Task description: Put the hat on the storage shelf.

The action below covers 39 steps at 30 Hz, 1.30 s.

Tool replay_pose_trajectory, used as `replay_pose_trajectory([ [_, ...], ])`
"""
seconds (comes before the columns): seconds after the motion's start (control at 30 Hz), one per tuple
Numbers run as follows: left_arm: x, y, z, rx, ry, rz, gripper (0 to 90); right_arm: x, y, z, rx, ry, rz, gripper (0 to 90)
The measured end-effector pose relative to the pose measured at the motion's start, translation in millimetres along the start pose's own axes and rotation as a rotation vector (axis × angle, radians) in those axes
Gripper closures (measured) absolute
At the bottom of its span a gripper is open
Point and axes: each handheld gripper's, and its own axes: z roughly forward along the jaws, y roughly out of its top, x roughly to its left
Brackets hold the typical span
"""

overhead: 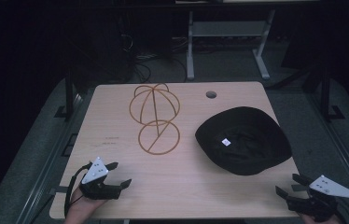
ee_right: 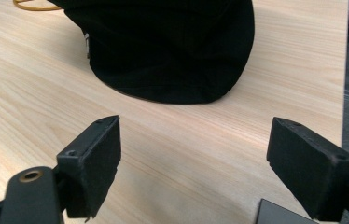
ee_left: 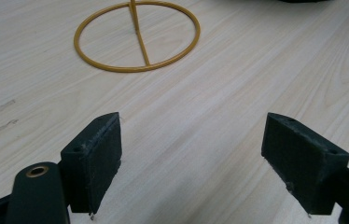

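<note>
Two big things sit on the table [overhead: 116,186]. Biggest is the black hat [overhead: 243,140], lying inside-up, so its rim is easy to grab. Left of the hat stands the yellow wire hat stand [overhead: 155,119], bare. Both grippers wait nearer the person than the hat, the left gripper [overhead: 120,176] wide open and empty, the right gripper [overhead: 288,184] too.

Table [overhead: 116,196] under me is pale wood-grain laminate, smooth, slight sheen; hat [overhead: 245,140] is black cloth, matt, soft-looking, small white label inside; hat stand [overhead: 155,119] is thin wire, mustard-yellow coating, smooth; my left gripper [ee_left: 191,158] and right gripper [ee_right: 193,163] have black matt pads, rough chipped edges.
</note>
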Motion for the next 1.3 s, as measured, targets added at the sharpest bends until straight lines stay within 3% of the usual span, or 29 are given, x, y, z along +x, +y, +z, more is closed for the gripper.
replay_pose_trajectory([
  [0.2,-4.3,3.1,0.5,-0.010,-0.010,0.001,19.8,1.4,0.2,0.3,0.001,0.005,-0.002,17.0],
  [0.37,-11.1,11.2,3.0,-0.015,-0.042,0.017,19.9,2.9,0.7,-0.9,-0.004,0.004,-0.003,16.9],
  [0.6,-24.6,36.8,10.7,-0.031,-0.099,0.067,19.9,3.3,0.9,-0.1,-0.005,0.004,-0.001,16.6],
  [0.9,-47.2,71.9,33.4,-0.023,-0.185,0.156,20.4,3.0,1.4,0.5,-0.010,0.007,0.005,16.7],
  [1.07,-58.1,90.1,49.5,-0.009,-0.236,0.181,20.7,3.9,1.8,1.3,-0.009,0.016,0.003,16.6],
  [1.3,-69.5,103.5,62.0,-0.005,-0.272,0.205,20.9,3.5,1.9,0.7,-0.014,0.018,0.003,16.6],
])
